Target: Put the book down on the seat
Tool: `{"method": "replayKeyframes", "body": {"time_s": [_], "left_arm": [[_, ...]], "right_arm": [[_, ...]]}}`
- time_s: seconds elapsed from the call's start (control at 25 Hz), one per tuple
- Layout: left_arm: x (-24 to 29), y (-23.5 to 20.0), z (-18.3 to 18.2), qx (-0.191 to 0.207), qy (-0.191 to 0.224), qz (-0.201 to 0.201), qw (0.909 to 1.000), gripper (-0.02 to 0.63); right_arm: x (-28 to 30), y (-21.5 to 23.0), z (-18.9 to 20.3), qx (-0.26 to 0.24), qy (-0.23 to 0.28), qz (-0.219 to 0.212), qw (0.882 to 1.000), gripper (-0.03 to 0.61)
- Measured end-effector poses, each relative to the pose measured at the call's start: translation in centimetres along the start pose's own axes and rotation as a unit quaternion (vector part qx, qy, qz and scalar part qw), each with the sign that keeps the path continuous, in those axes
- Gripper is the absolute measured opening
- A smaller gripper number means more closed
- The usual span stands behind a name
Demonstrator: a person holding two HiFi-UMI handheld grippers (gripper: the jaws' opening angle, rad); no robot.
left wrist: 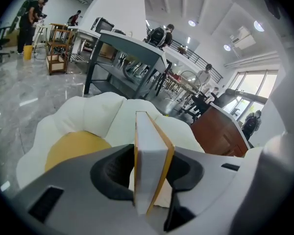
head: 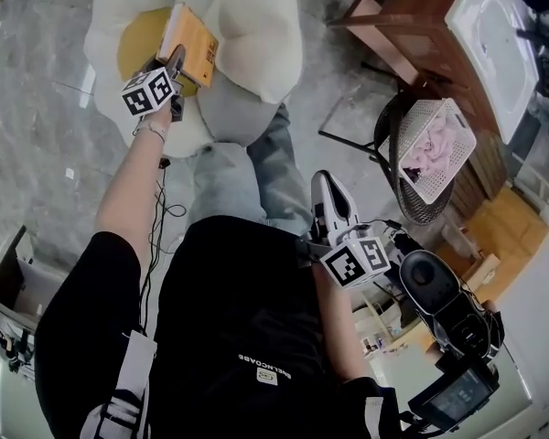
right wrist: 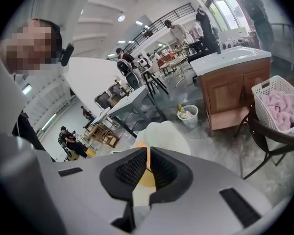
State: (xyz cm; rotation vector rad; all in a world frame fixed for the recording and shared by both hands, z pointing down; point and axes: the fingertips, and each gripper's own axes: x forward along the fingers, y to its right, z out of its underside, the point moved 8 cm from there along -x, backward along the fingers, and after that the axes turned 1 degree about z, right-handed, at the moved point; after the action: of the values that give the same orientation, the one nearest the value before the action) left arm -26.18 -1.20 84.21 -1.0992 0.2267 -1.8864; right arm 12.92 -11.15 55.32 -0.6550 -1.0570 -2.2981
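The book (head: 188, 42), orange-covered with white page edges, hangs tilted over the flower-shaped seat (head: 252, 21), just above its yellow centre (head: 139, 42). My left gripper (head: 171, 65) is shut on the book's near end; in the left gripper view the book (left wrist: 148, 155) stands on edge between the dark pads of that gripper (left wrist: 149, 173), with the seat (left wrist: 83, 119) below and beyond it. My right gripper (head: 330, 199) is held low by the person's right side, away from the seat. In the right gripper view that gripper (right wrist: 148, 154) is shut with nothing in it.
A wooden cabinet with a white sink top (head: 412, 35) stands at the right. Beside it a white laundry basket with pink cloth (head: 435, 146) rests on a black chair. The person's legs (head: 247, 167) reach toward the seat. Cables (head: 165, 213) trail on the marble floor.
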Motion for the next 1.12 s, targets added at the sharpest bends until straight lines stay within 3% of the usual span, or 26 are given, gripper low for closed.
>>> {"method": "replayKeyframes", "body": {"time_s": [1.12], "left_arm": [[6.4,-3.8,4.8,0.009,-0.059,-0.018,0.9981,0.166]], "right_arm": [[1.4,2.9,4.0,0.044,-0.032,0.036,0.998,0.041]]}}
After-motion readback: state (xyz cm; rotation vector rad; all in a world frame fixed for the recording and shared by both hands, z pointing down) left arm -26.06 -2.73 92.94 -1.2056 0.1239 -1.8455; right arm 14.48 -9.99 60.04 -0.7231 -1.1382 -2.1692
